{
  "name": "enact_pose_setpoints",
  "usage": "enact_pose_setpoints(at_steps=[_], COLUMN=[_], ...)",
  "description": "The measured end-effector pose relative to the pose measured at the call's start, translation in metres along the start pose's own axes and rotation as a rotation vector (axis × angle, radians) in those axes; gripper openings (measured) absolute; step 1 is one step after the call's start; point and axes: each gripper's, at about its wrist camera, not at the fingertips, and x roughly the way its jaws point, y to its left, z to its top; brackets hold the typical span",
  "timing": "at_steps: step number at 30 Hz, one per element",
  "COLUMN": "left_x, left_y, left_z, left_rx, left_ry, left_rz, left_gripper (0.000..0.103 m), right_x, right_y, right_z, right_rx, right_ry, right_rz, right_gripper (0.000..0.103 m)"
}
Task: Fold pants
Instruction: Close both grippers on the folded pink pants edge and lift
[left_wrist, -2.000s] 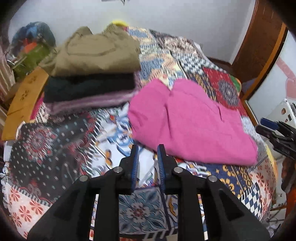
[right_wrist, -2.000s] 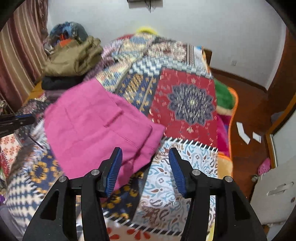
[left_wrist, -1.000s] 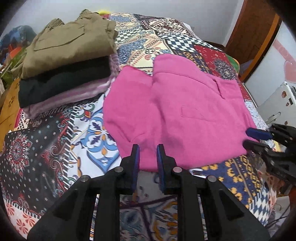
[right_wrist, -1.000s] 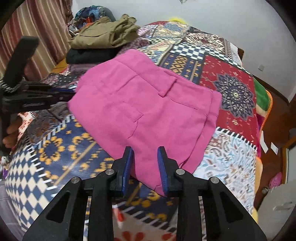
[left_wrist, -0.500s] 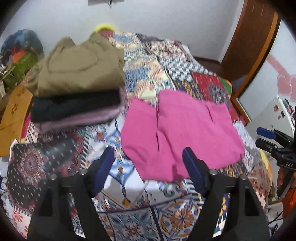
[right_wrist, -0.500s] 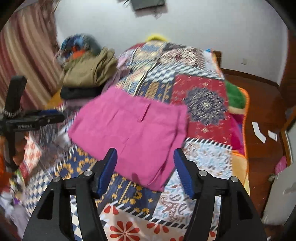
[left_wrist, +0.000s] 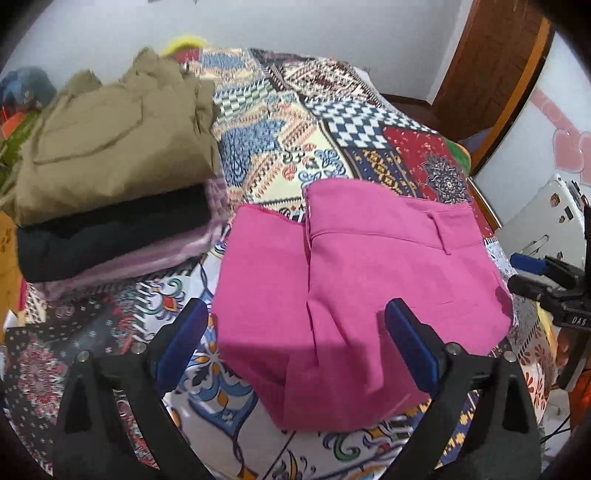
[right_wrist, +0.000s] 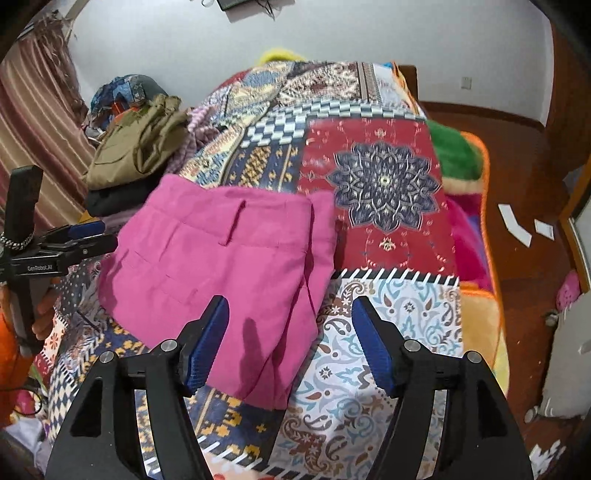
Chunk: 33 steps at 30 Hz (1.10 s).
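Left wrist view: pink pants (left_wrist: 365, 295) lie folded flat on the bed (left_wrist: 280, 122), one item, rough rectangle. Long axis runs from the near bed edge toward the far wall, waistband and belt loop at the far end, fold seam running down the middle. Near corner of the pants sits between the fingers of the left tool (left_wrist: 295, 332), whose jaws are opening wide; pads do not touch the cloth. Just left of the pants: one stack (left_wrist: 110, 184) of three folded garments, olive on top, black under it, mauve at the bottom. A strip of bare quilt separates stack and pants. Beyond the pants the bed is open quilt up to the wall. Right of the pants the bed edge is close, with the right tool (left_wrist: 543, 273) hovering past it.

Right wrist view: right tool (right_wrist: 291, 332) jaws opening, nothing pinched; the pants (right_wrist: 229, 258) near corner shows between the fingers but the pads are apart from it. Right of the pants, wide open quilt, then the bed's orange-trimmed edge and wooden floor (right_wrist: 524, 266). Two white paper scraps (right_wrist: 515, 225) lie on the floor. Left of the pants, the left tool (right_wrist: 85, 236) is seen side-on. Stack (right_wrist: 136, 155) sits beyond the pants on the left, touching or nearly; cannot tell.
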Motion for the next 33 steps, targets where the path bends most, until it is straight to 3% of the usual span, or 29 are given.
enact_pose_setpoints(at_steps=[7, 11, 17, 22, 27, 28, 33], left_x=[0.030, 0.042, 0.050, 0.050, 0.050, 0.051, 0.057], left_y=[0.017, 0.020, 0.029, 0.018, 0.006, 0.006, 0.006], left_z=[-0.002, -0.005, -0.005, -0.002, 0.000, 0.001, 0.004], left_rx=[-0.075, -0.069, -0.128, -0.085, -0.038, -0.039, -0.066], left_ry=[0.066, 0.095, 0.124, 0.111, 0.100, 0.104, 0.108], left_rz=[-0.024, -0.025, -0.093, -0.102, -0.119, -0.125, -0.156], left_gripper=[0.098, 0.103, 0.103, 0.100, 0.095, 0.095, 0.088], right_x=[0.023, 0.029, 0.037, 0.040, 0.044, 0.045, 0.047], right_y=[-0.008, -0.011, -0.011, -0.013, -0.007, -0.004, 0.003], right_z=[-0.004, -0.003, -0.001, 0.002, 0.005, 0.006, 0.008], right_rx=[0.019, 0.032, 0.029, 0.052, 0.039, 0.037, 0.013], right_ry=[0.055, 0.054, 0.072, 0.060, 0.061, 0.062, 0.049], right_rz=[0.021, 0.028, 0.042, 0.058, 0.086, 0.109, 0.107], right_gripper=[0.069, 0.078, 0.082, 0.080, 0.067, 0.060, 0.049])
